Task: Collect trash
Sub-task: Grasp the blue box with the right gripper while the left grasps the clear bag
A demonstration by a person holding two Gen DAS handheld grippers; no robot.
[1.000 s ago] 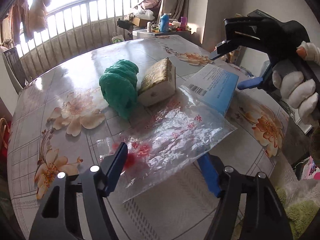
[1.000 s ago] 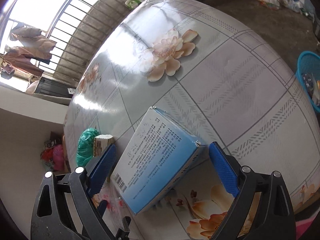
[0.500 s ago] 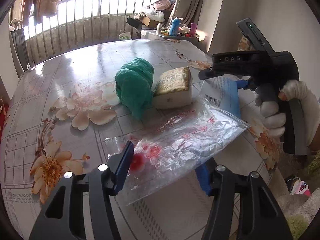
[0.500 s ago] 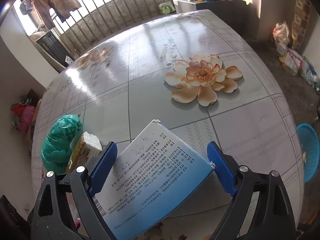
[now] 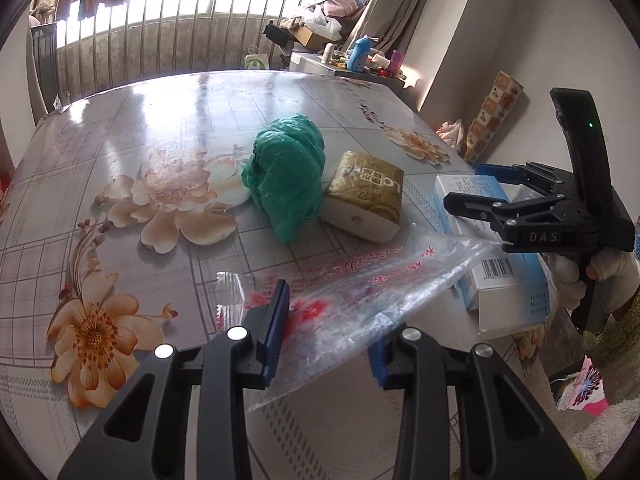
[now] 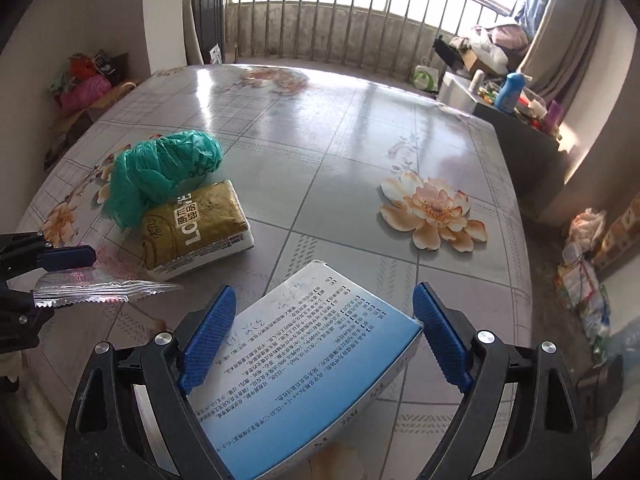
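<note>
Clear plastic bag [image 5: 360, 292] lies between the closing left gripper [image 5: 328, 332], while the spread right gripper [image 6: 320, 344] straddles the blue box [image 6: 308, 368] lengthwise just beside it.

bag [image 5: 286, 178] green | box [image 6: 316, 380] blue-white | table [image 6: 360, 152] grey, floral

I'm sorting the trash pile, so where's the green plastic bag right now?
The crumpled green plastic bag sits mid-table, touching the left side of the gold tissue pack in the left wrist view, beyond the clear bag.

Two bags [image 5: 286, 182] [image 5: 360, 292], two boxes [image 6: 196, 226] [image 6: 304, 376]
</note>
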